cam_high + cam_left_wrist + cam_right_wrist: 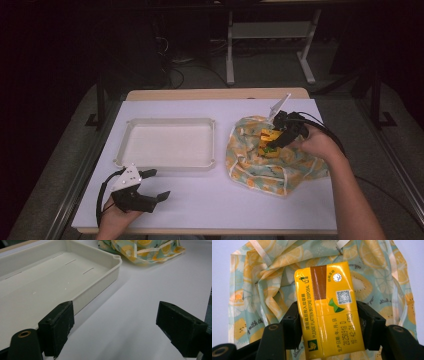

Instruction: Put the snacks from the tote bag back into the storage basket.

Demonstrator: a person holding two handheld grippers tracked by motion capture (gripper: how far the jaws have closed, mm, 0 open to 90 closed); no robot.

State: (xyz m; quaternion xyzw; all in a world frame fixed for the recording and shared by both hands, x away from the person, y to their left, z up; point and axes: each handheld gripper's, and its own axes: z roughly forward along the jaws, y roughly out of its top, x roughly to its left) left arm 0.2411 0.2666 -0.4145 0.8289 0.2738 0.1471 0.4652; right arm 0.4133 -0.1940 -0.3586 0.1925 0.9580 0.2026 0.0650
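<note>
At the near left of the table (210,210), the left gripper (155,184) was held low over the white surface, its 2 black jaws spread wide with nothing between them. Just beyond it, toward the far side, a shallow white tray (127,132) was set with its long side across the table; in the left gripper view its near corner (100,282) was seen beside the left jaw, and thin slots were visible in its floor.

To the right of the tray, a crumpled cloth bag (250,172) printed with lemon slices on pale blue was spread on the table, pale drawstrings trailing over it. Cursive writing was printed on the cloth, but only "with" could be made out.

Over the bag's far right part, the right gripper (273,141) was angled down from the right hand (317,142). A yellow carton (328,312) was clamped between its 2 jaws by its long sides, above the cloth. On the carton, "PLEASE FLATTEN BEFORE DISPOSAL" was printed lengthwise beside Chinese characters, with a date stamp reading about "20250918 D", a QR code, a brown band, a round silver seal and a small green logo.
</note>
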